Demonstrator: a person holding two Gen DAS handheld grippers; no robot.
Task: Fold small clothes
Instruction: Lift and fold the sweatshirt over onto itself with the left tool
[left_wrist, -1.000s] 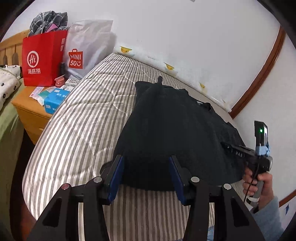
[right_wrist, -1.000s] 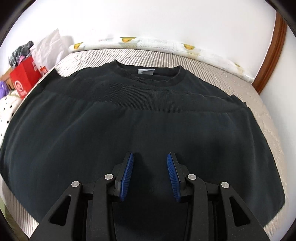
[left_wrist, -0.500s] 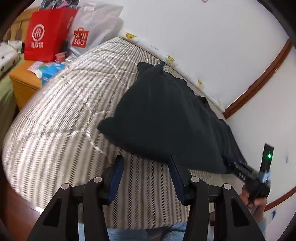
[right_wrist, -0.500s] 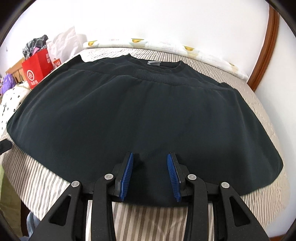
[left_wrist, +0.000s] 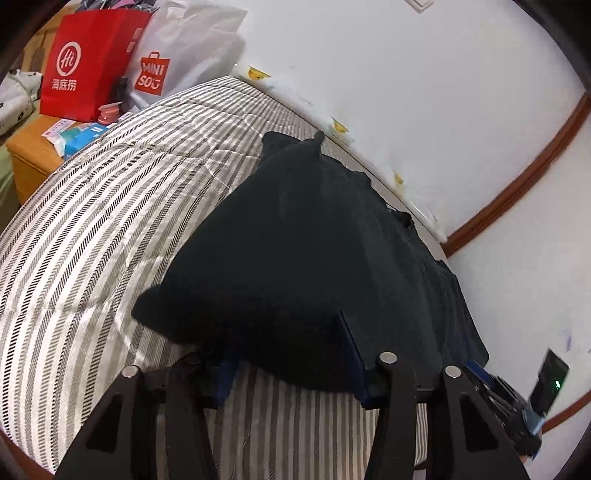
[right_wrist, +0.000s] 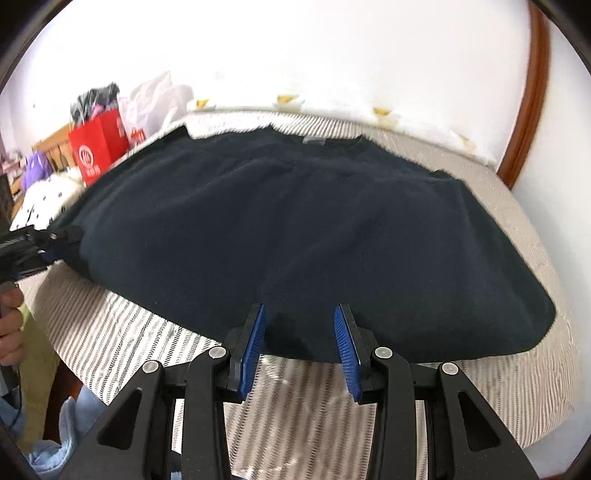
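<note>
Now the dark sweater lies flat at twelve o'clock on the striped bed, hem folded up, sides left, while left gripper and right gripper hover part-open, empty, over its near edge.

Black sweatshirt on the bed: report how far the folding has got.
Done: the black sweatshirt lies on the striped mattress with its hem folded up toward the collar. In hand: the left tool is at the sweatshirt's left corner, its jaws just closing, and the right tool stands open at the near edge. Neither visibly pinches cloth. Left: the folds that make it compact.
</note>
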